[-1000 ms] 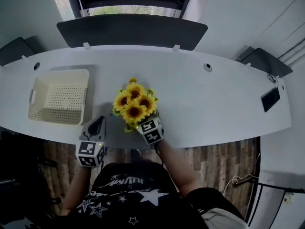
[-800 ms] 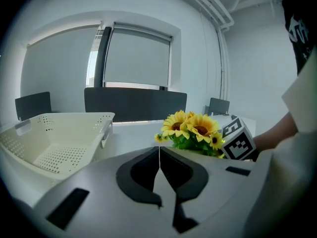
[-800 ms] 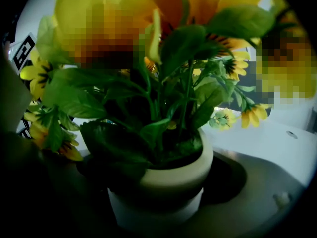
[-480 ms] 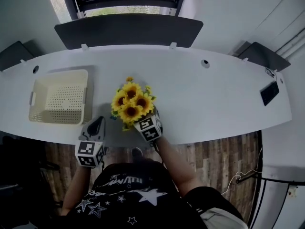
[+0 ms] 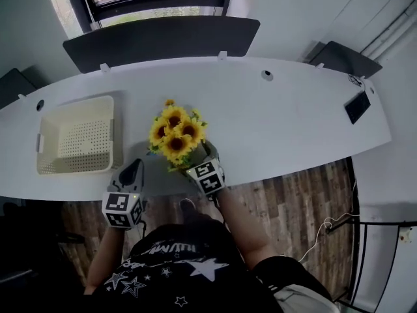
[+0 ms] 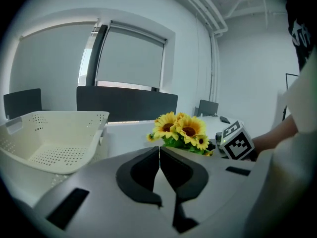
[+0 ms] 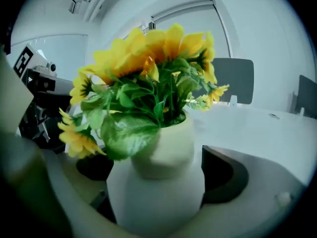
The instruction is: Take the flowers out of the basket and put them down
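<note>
Right gripper view: your right gripper (image 5: 198,163) squeezes white vase (image 7: 159,195) of flowers (image 7: 148,53). Flowers out of basket (image 5: 118,135), near counter (image 5: 287,119) front edge. Left gripper (image 6: 159,155) closed tight, holds nothing. Step: putting down. Next, set vase flat, then let go.

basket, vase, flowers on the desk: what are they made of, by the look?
Basket: cream moulded plastic, matte, going by the regular grid of holes in its floor and walls and the thick rim.
Vase: white, smooth and opaque with a soft sheen. It may be ceramic or plastic; the look leaves it open.
Flowers: probably artificial, fabric or plastic, given the uniform yellow petals and glossy, stiff-looking leaves.
</note>
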The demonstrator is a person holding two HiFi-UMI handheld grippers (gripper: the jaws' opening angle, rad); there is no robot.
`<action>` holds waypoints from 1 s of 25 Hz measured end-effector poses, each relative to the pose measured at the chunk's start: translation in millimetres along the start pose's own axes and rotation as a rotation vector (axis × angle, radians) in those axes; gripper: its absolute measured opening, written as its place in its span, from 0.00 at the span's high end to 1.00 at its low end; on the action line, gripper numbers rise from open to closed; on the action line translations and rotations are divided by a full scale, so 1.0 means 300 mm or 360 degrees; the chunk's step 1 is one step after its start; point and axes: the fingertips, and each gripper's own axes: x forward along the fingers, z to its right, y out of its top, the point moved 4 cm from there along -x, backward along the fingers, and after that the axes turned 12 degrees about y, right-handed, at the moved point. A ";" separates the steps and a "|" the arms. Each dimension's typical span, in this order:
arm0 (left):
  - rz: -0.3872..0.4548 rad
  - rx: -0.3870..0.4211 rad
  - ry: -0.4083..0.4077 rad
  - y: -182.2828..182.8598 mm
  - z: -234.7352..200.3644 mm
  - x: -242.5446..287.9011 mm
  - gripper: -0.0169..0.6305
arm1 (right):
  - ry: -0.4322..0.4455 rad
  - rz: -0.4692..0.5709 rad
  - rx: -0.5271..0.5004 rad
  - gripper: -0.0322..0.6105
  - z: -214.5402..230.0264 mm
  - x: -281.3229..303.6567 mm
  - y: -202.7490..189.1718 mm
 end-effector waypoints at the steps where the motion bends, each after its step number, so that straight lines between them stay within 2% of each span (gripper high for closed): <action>1: 0.0009 0.0010 -0.0018 0.004 0.003 -0.008 0.95 | 0.0003 0.0007 0.0017 0.13 -0.009 -0.009 -0.004; 5: 0.0026 -0.0008 -0.0066 0.002 -0.019 -0.057 0.95 | -0.0074 0.0040 0.0096 0.13 -0.045 -0.044 -0.022; 11: 0.0037 -0.0012 -0.0128 -0.036 -0.061 -0.154 0.95 | -0.0205 0.0115 0.0100 0.14 -0.126 -0.123 -0.036; 13: 0.0052 -0.0014 -0.0154 -0.043 -0.068 -0.190 0.95 | -0.0245 0.0163 0.0122 0.22 -0.165 -0.158 -0.024; 18: 0.0095 0.0004 -0.0218 -0.064 -0.086 -0.296 0.95 | -0.0283 0.0251 0.0133 0.26 -0.298 -0.218 0.005; 25: 0.0118 -0.0010 -0.0268 -0.123 -0.146 -0.452 0.95 | -0.0443 0.0349 0.0179 0.49 -0.479 -0.294 0.004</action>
